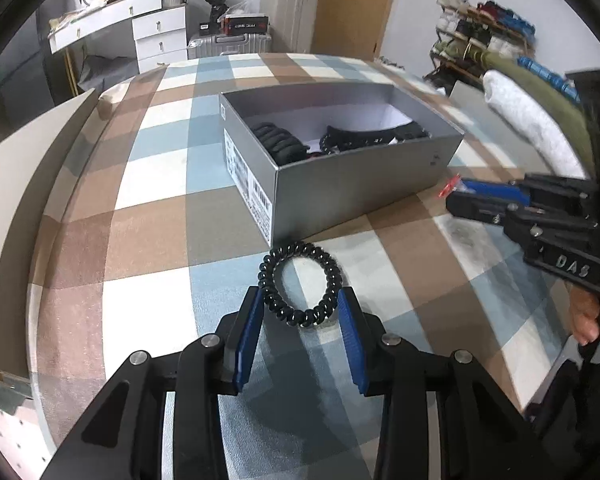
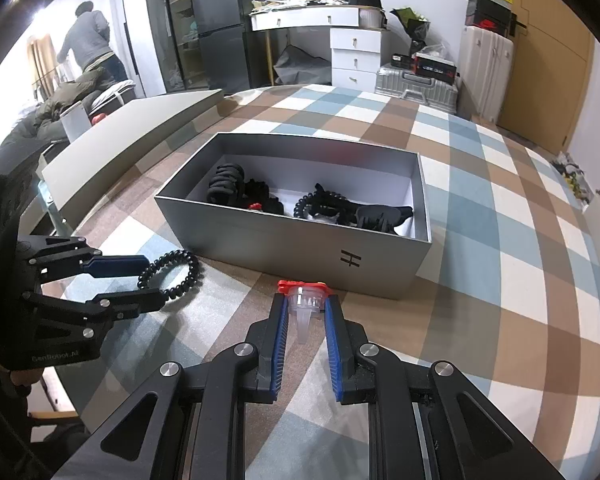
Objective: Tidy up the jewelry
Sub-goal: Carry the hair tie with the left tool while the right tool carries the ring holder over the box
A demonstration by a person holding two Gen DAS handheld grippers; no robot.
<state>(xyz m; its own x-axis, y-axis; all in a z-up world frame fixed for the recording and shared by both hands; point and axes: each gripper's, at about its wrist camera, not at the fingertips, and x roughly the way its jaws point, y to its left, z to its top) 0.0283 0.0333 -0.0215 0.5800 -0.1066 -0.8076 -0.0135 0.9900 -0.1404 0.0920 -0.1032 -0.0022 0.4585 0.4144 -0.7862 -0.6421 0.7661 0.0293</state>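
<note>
A black spiral hair tie lies flat and round on the checkered cloth, just in front of the open grey box. My left gripper straddles its near half with the blue pads beside it, open and not squeezing; the right wrist view shows the same left gripper and hair tie. My right gripper is shut on a clear plastic hair clip with a red top, close to the box's front wall. Black clips and ties lie inside.
A beige board runs along the left edge of the cloth. A person stands far back at the left. White drawers and suitcases line the far wall. Folded textiles lie right of the box.
</note>
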